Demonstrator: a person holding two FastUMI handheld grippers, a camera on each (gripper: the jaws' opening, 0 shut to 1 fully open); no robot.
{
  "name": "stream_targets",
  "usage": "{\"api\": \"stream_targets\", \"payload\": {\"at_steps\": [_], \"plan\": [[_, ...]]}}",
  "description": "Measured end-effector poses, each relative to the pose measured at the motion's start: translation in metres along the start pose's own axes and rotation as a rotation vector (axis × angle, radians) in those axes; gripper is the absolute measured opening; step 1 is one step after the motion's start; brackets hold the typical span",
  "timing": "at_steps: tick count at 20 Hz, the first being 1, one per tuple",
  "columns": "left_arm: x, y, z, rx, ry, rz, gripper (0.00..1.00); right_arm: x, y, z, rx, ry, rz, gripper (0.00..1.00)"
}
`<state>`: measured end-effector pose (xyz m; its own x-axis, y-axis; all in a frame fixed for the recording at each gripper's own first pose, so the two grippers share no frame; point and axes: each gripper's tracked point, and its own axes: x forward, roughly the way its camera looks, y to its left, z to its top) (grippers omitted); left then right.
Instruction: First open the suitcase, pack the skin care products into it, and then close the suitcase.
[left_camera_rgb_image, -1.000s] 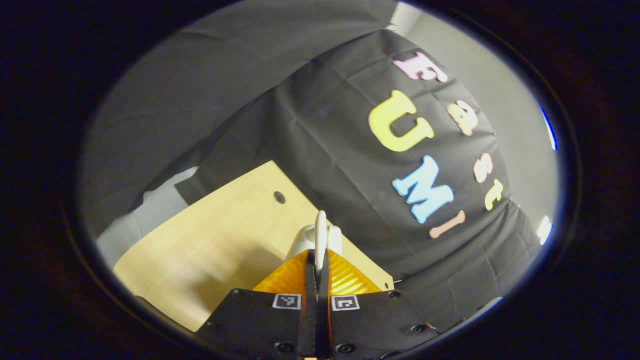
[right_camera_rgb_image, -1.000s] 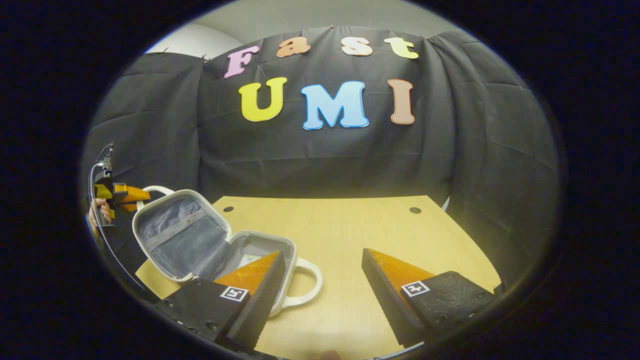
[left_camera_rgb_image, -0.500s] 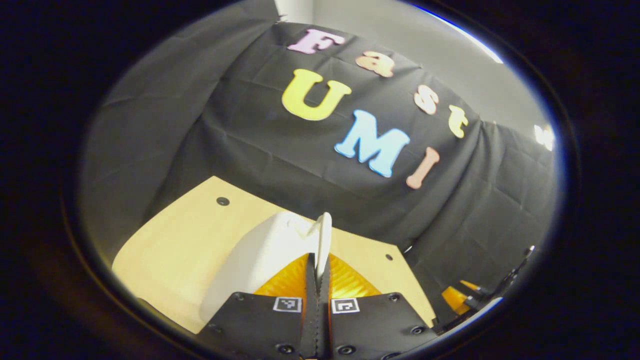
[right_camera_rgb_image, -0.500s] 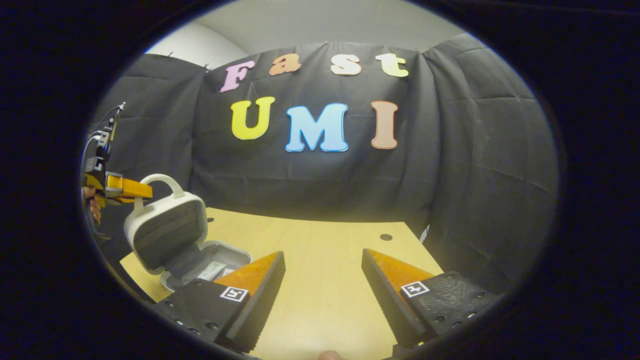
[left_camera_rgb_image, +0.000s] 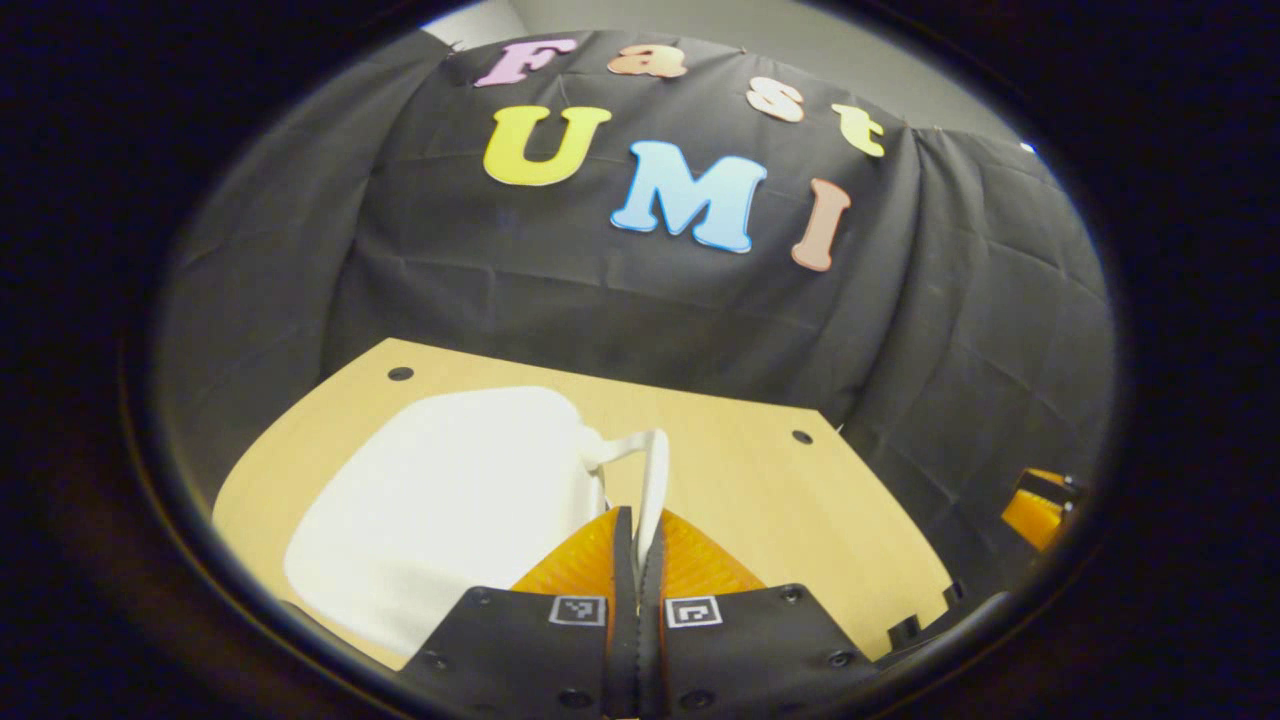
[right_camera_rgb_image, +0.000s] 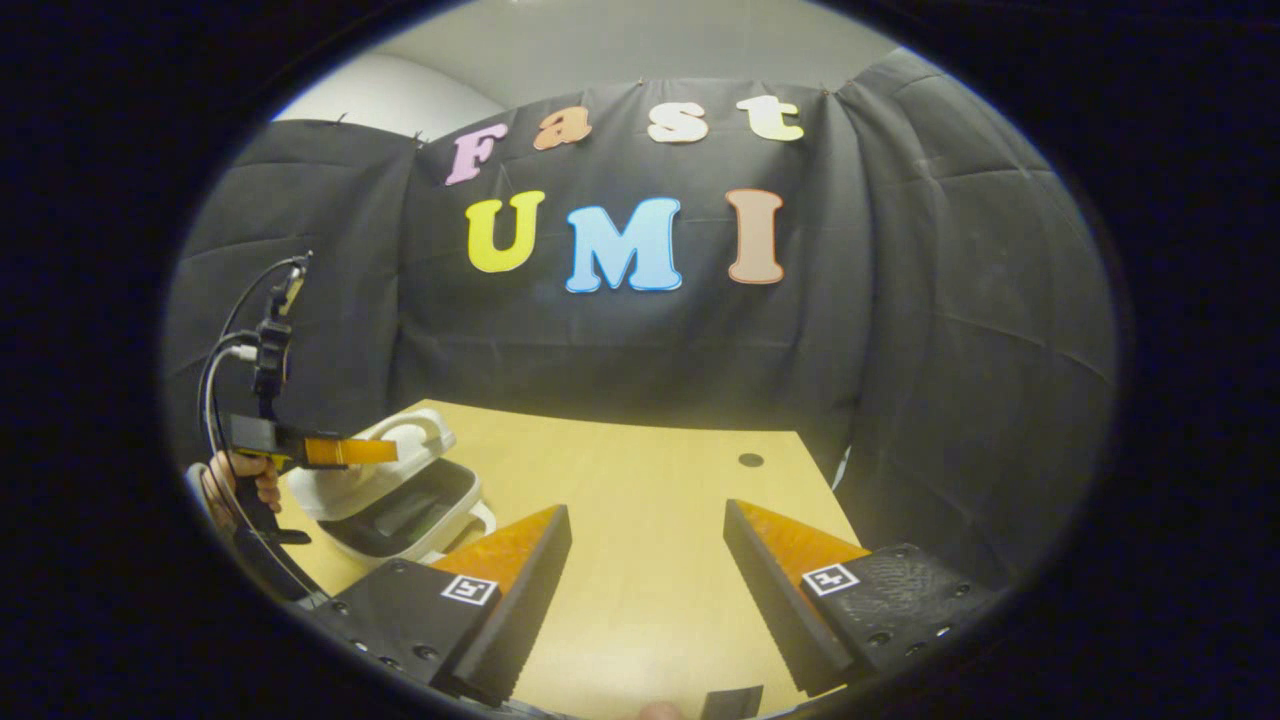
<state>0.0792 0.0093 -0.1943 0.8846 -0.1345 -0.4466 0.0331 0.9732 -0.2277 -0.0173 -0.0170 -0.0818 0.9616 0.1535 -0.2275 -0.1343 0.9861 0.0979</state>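
Smooth wooden table (right_camera_rgb_image: 640, 520) carries the rounded white suitcase (left_camera_rgb_image: 450, 500), lid apparently ajar. Left gripper (left_camera_rgb_image: 638, 520) is clamped on its loop handle (left_camera_rgb_image: 652, 480); right gripper (right_camera_rgb_image: 645, 560) is spread, empty.

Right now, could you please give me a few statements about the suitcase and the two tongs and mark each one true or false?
1. The left tongs are shut on the suitcase lid's handle. True.
2. The white suitcase is fully closed. False: in the right gripper view a gap shows between the lid and the base.
3. The right tongs hold a skin care product. False: they are open with nothing between them.
4. The suitcase sits on a wooden table. True.
5. A hand grips the left tongs' handle. True.
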Motion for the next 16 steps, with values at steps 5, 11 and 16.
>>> {"api": "stream_targets", "payload": {"at_steps": [5,11,16], "plan": [[0.030,-0.019,-0.055,0.110,0.094,0.020,0.09,0.001,0.001,-0.002,0.003,0.019,-0.020,0.94],[0.041,-0.049,-0.075,0.091,0.107,-0.091,0.34,0.003,0.014,0.005,-0.013,0.031,-0.035,0.94],[0.017,-0.051,-0.020,0.053,-0.015,-0.095,0.86,-0.003,0.024,0.015,-0.017,0.007,-0.058,0.94]]}}
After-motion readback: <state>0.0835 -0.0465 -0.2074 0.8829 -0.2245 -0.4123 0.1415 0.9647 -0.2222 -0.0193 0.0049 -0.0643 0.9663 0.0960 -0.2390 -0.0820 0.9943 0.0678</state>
